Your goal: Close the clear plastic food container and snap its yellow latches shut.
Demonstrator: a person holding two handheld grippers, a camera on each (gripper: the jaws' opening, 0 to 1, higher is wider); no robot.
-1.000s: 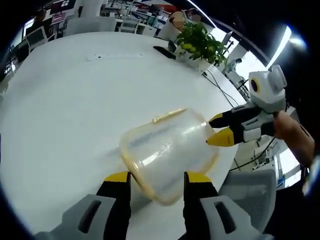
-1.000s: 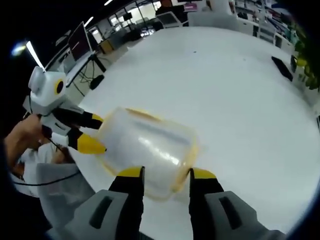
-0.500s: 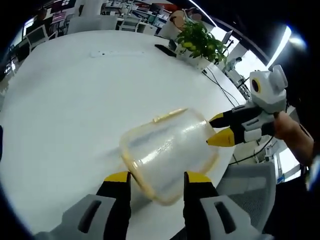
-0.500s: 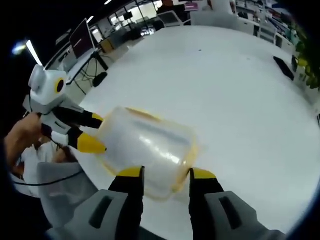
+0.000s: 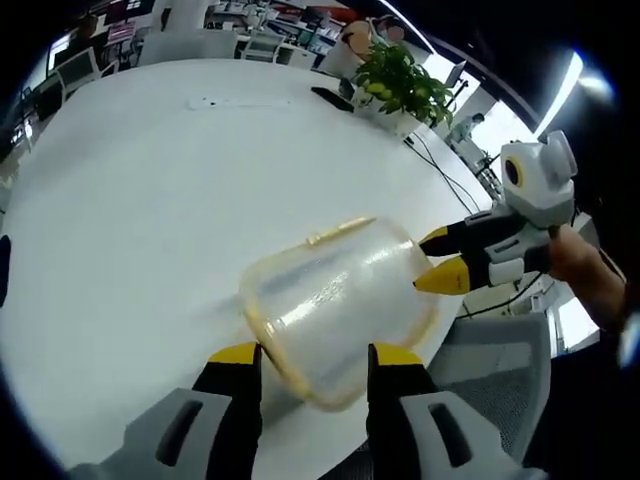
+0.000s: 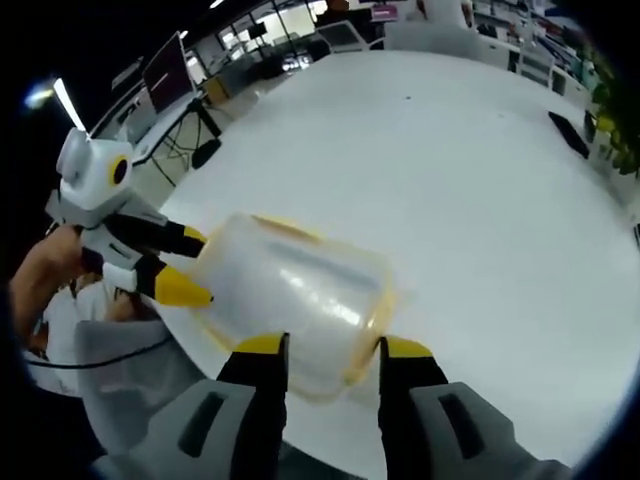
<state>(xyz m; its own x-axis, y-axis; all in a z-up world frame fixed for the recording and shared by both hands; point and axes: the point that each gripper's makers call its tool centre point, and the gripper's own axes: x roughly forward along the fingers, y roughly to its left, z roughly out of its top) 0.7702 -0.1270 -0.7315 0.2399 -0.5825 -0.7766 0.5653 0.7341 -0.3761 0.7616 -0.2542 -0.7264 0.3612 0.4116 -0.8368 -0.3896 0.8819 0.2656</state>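
The clear plastic container [image 5: 335, 300] with its yellowish rim lies on its side over the white table [image 5: 150, 200], between both grippers. A yellow latch [image 5: 338, 232] shows along its upper edge. My left gripper [image 5: 315, 352] is shut on the container's near end, one yellow-tipped jaw on each side. The right gripper [image 5: 432, 260] comes in from the right and holds the far end. In the right gripper view the same container [image 6: 300, 290] sits between my right gripper [image 6: 325, 345] and the left gripper [image 6: 198, 267], which a hand [image 6: 40, 275] holds.
A potted plant [image 5: 400, 85] and a flat black object [image 5: 330, 100] sit at the table's far edge. A grey chair [image 5: 500, 375] stands below the table's rim, with office desks and a monitor [image 6: 165, 75] behind.
The container and both grippers keep the same relation. The background has shifted slightly, so the hands have moved a little together.
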